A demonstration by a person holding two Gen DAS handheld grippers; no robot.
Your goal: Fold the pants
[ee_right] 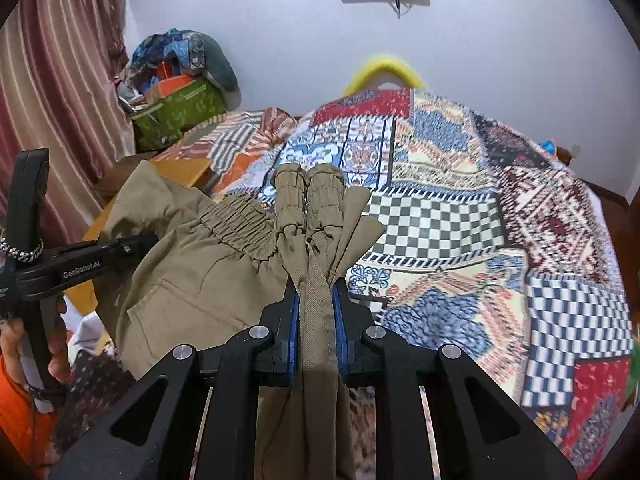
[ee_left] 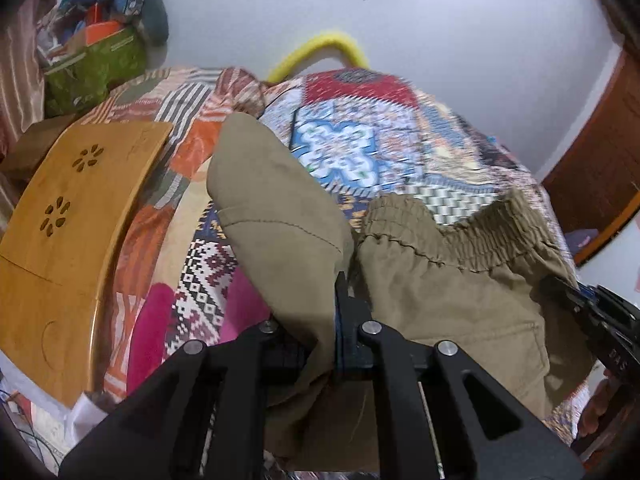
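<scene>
Olive-khaki pants (ee_left: pixel 448 292) with an elastic waistband (ee_left: pixel 460 232) hang lifted above a patchwork bedspread (ee_left: pixel 360 128). My left gripper (ee_left: pixel 320 320) is shut on a bunched fold of the pants; cloth covers its left finger. My right gripper (ee_right: pixel 316 312) is shut on bunched pants cloth (ee_right: pixel 224 280) between its blue pads (ee_right: pixel 294 332), with the two elastic leg cuffs (ee_right: pixel 308 196) sticking up beyond the fingertips. The right gripper shows at the right edge of the left wrist view (ee_left: pixel 560 288). The left gripper shows at the left of the right wrist view (ee_right: pixel 148 240), gripping the waist side.
A wooden lap tray (ee_left: pixel 68 216) lies on the bed's left side. A green bag (ee_right: pixel 176 112) heaped with clothes stands against the far wall by a striped curtain (ee_right: pixel 52 100). A yellow curved thing (ee_right: pixel 384 68) rises behind the bed. A wooden door (ee_left: pixel 600 140) is at right.
</scene>
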